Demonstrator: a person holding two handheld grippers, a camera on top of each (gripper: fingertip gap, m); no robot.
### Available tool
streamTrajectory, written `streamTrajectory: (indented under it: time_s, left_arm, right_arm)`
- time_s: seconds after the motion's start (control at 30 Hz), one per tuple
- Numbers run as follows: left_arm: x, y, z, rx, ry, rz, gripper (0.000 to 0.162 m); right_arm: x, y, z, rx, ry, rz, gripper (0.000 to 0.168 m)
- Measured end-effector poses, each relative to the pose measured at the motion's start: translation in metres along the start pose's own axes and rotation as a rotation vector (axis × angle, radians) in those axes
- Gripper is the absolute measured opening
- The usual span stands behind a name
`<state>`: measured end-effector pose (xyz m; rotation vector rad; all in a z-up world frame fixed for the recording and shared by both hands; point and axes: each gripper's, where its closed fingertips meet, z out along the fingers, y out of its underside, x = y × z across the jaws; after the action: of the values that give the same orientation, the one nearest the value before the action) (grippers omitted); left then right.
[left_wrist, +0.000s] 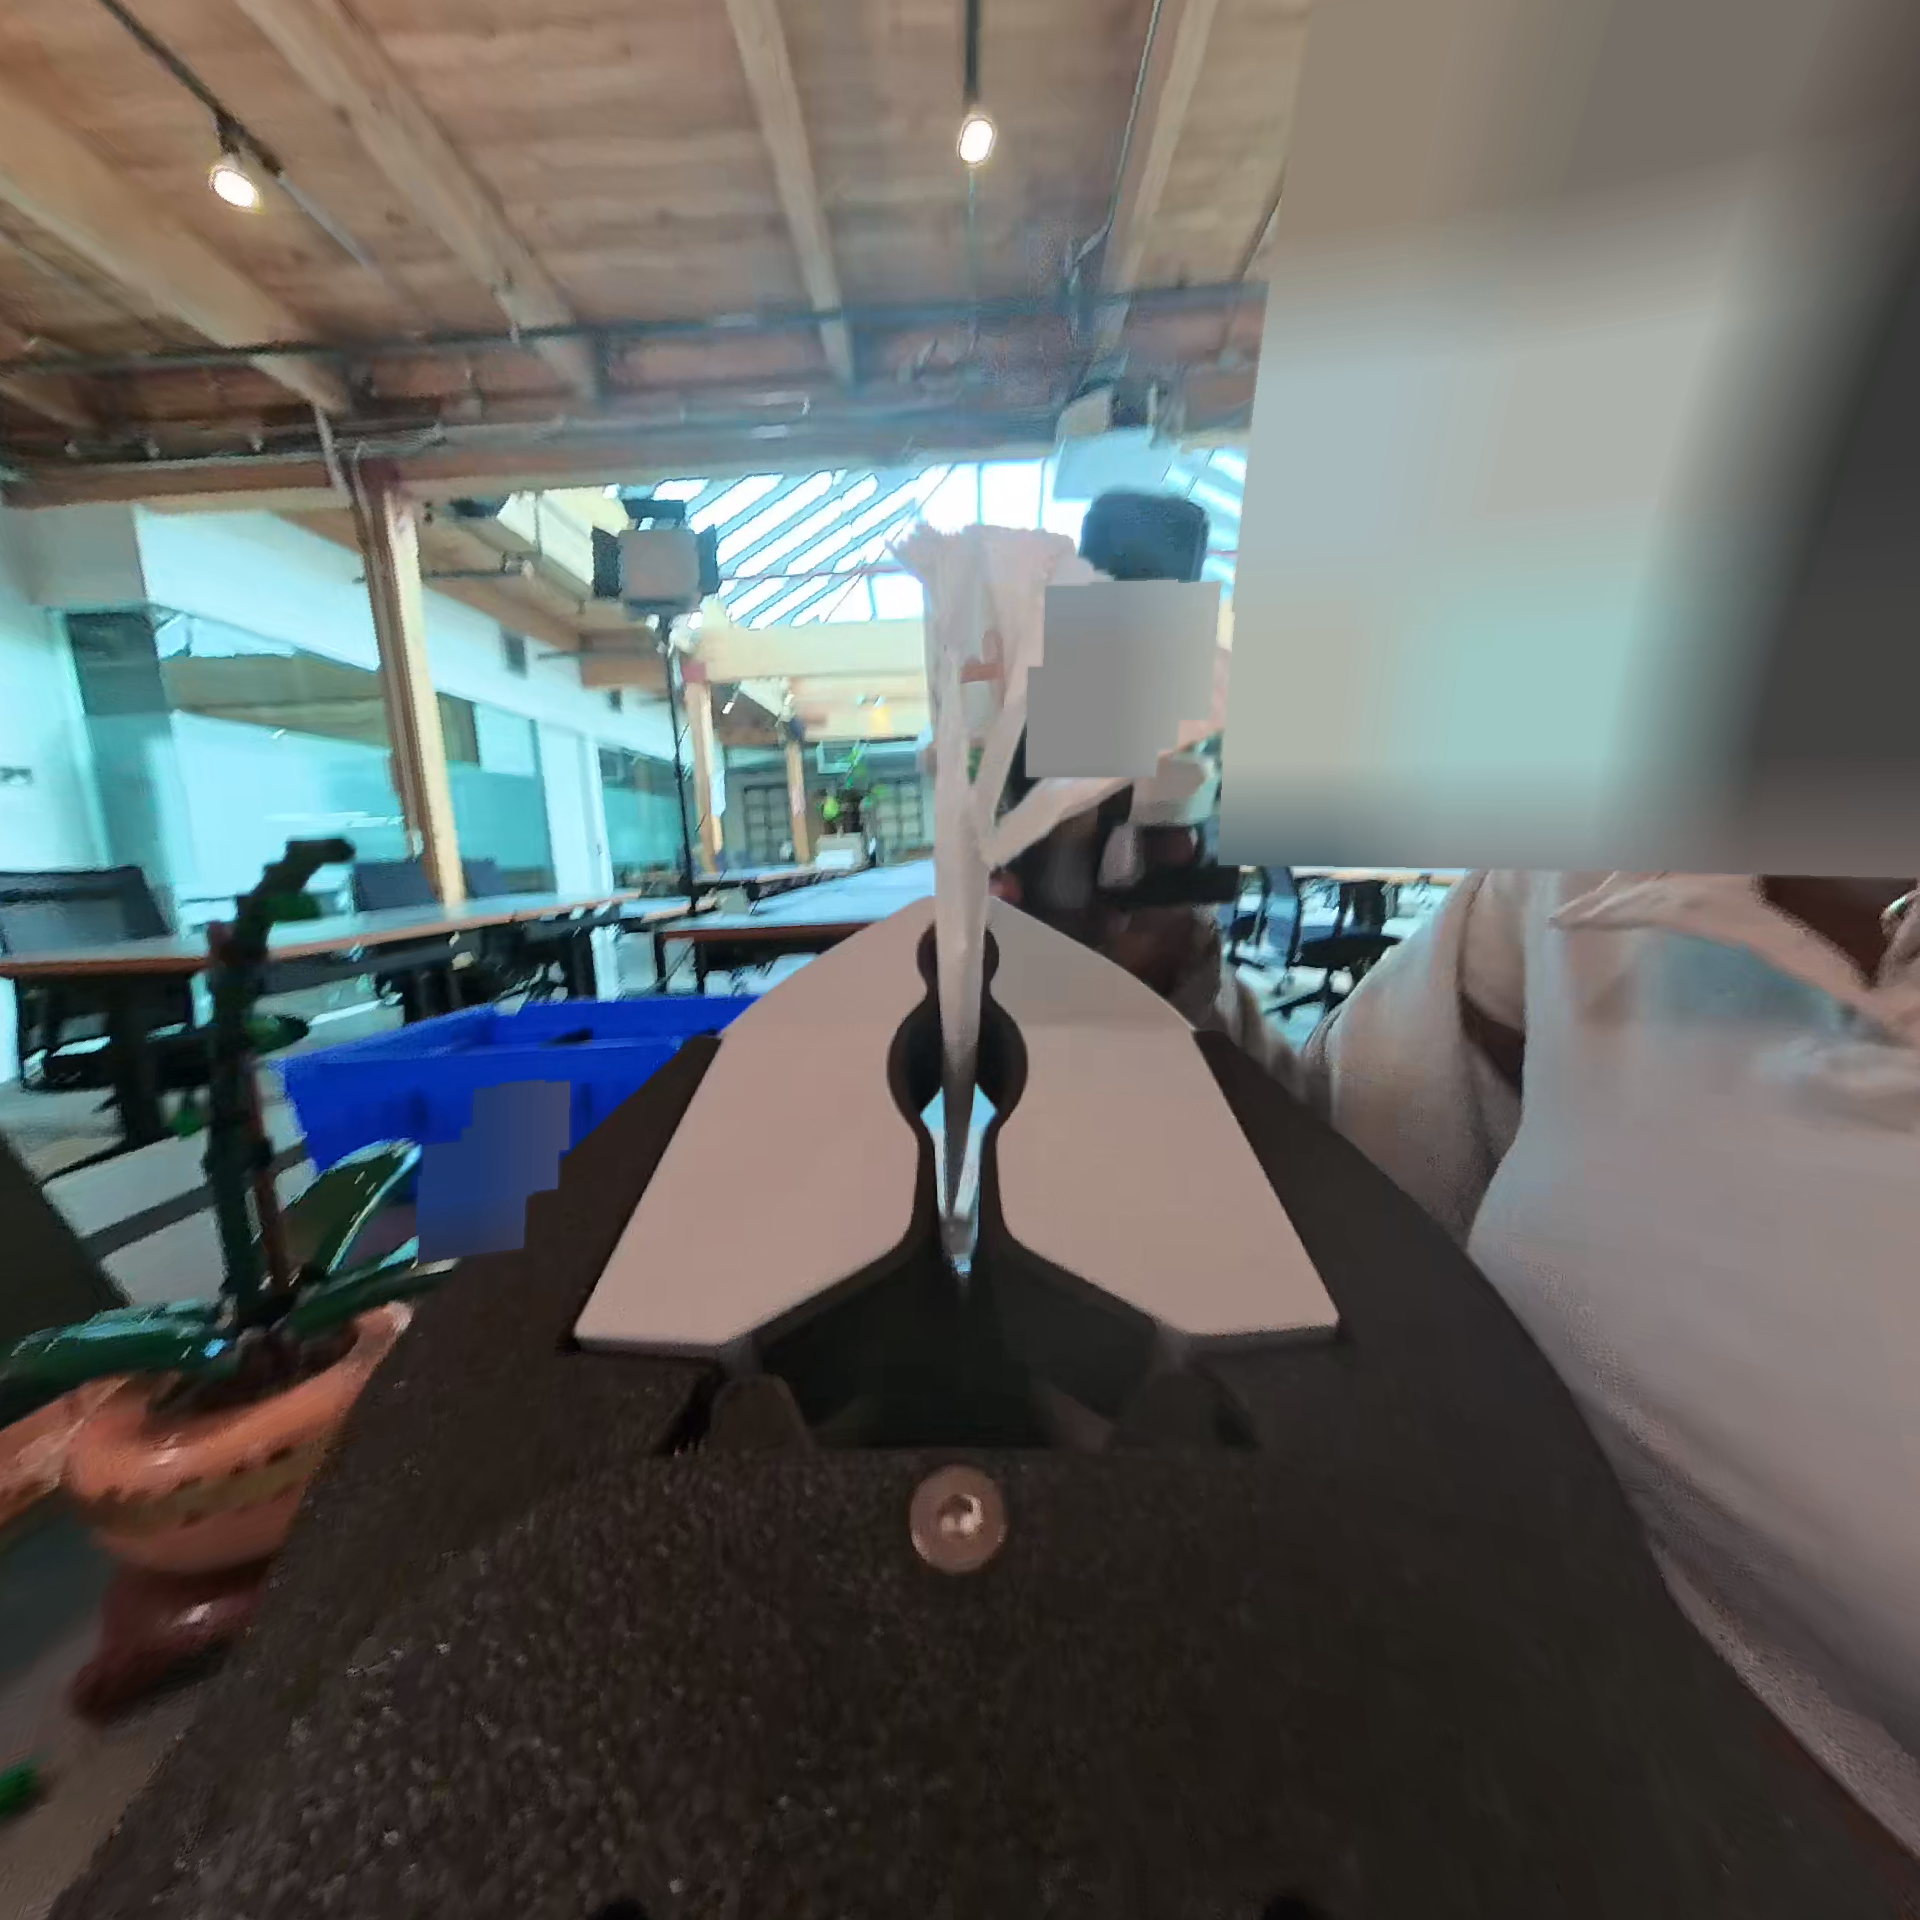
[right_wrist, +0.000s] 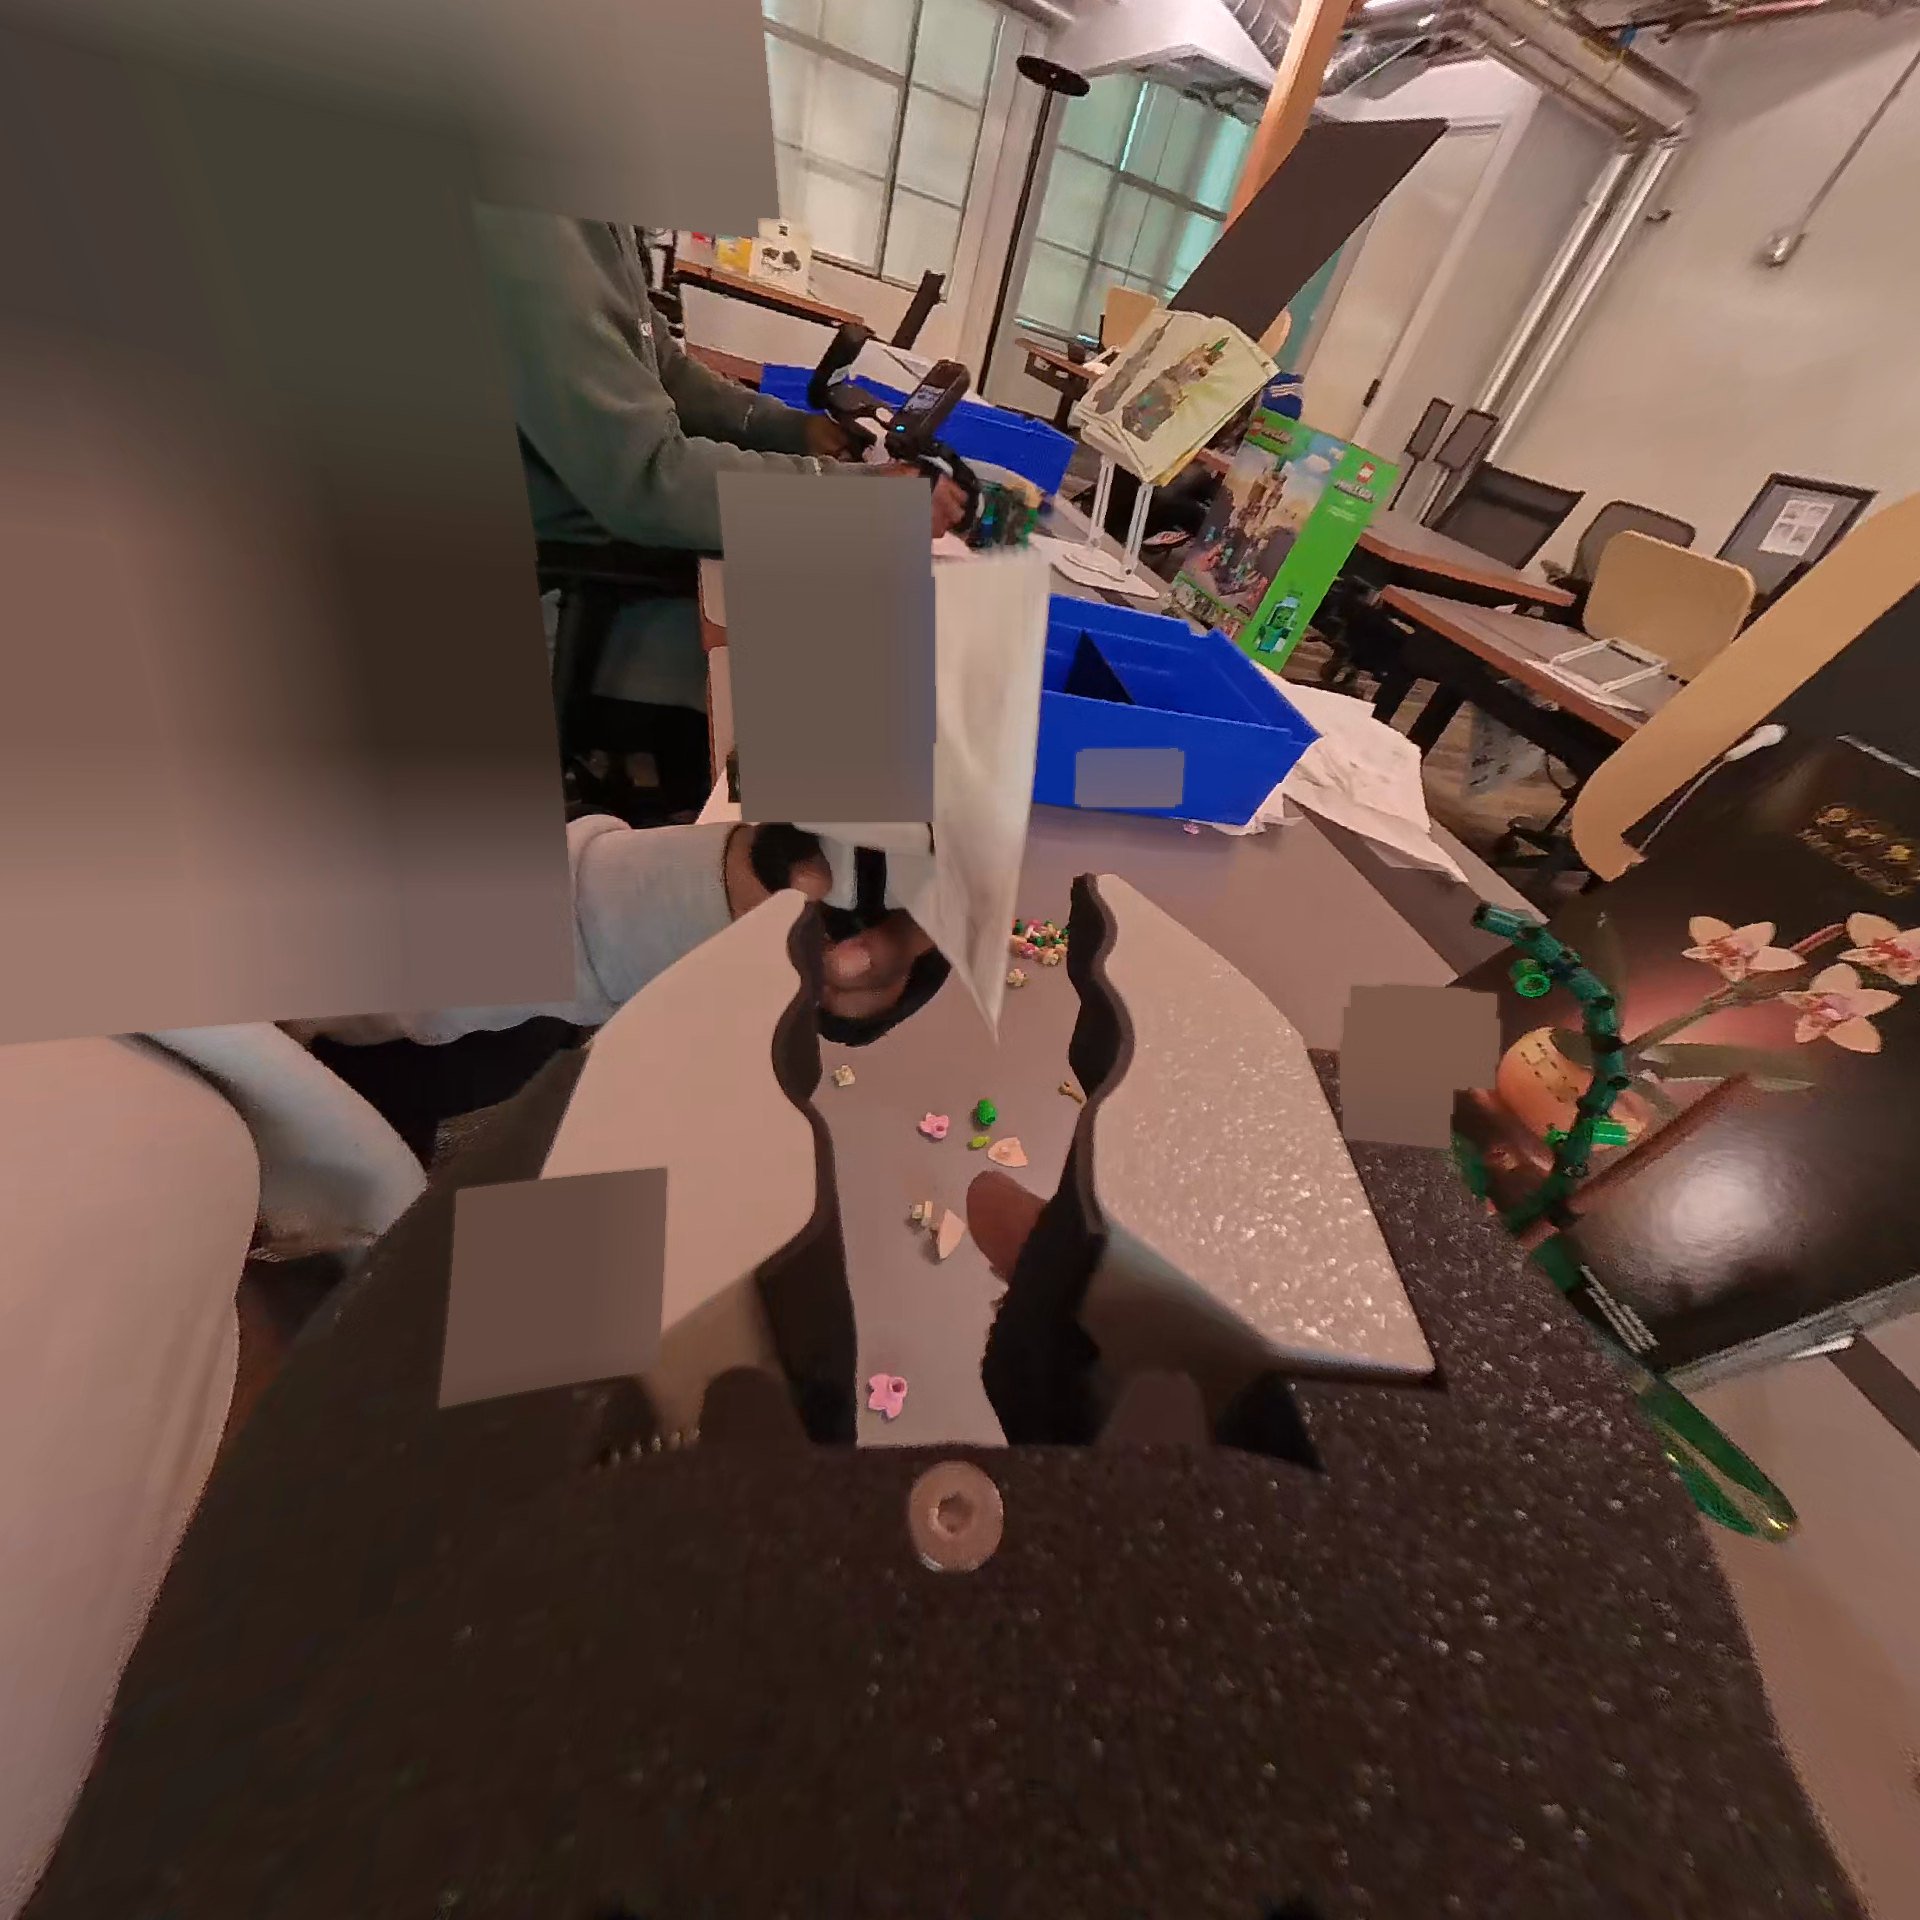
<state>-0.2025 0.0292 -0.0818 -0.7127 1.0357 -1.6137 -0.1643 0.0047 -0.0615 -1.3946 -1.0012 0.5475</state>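
The left tool (left_wrist: 958, 997) is clamped tight on a white paper bag (left_wrist: 971, 727), the thin crumpled sheet pinched flat between its grey fingers (left_wrist: 821, 1122) and rising upright above them. In the right wrist view that same bag (right_wrist: 987, 790) is seen hanging over the grey table (right_wrist: 1226, 914), its lower corner tapering to a point. The right tool (right_wrist: 940, 1023) is held wide apart and holds nothing, the bag's tip just beyond its wavy dark pads (right_wrist: 1081, 997).

Small brick pieces (right_wrist: 966, 1132) are scattered on the table beneath: pink blossoms, cream petals, green studs, all hard glossy plastic. A brick-built plant in a terracotta-coloured pot (left_wrist: 208, 1434) is seen at the left, its stem knobbly and dark green. A blue plastic bin (right_wrist: 1174, 717) and a glossy black box with orchids printed on it (right_wrist: 1704, 1091) are set further along.

Judged from this: paper this thin is best gripped firmly near one edge, as is done here, and kept well over the table so nothing bounces away.
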Motion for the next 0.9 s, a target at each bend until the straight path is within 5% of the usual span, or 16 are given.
streamTrajectory:
  time_s: [0.2,0.3,0.37,0.6,0.9]
  left_arm:
    - [-0.006,0.041,-0.003,-0.228,-0.064,0.058,0.0]
    - [-0.01,0.059,-0.004,-0.314,-0.086,0.066,0.0]
    - [-0.011,0.065,-0.005,-0.334,-0.092,0.057,0.0]
    - [-0.021,0.073,-0.009,-0.345,-0.138,0.029,0.003]
    - [-0.03,0.074,-0.02,-0.412,-0.21,0.139,0.045]
  right_arm:
    - [0.01,0.035,0.024,-0.09,-0.011,0.0,0.044]
    - [0.011,0.045,0.029,-0.087,-0.021,0.001,0.029]
    - [0.012,0.049,0.031,-0.074,-0.021,-0.015,0.013]
    - [0.016,0.057,0.033,-0.055,-0.011,-0.048,0.011]
    - [0.033,0.064,0.033,0.186,-0.133,0.178,0.008]
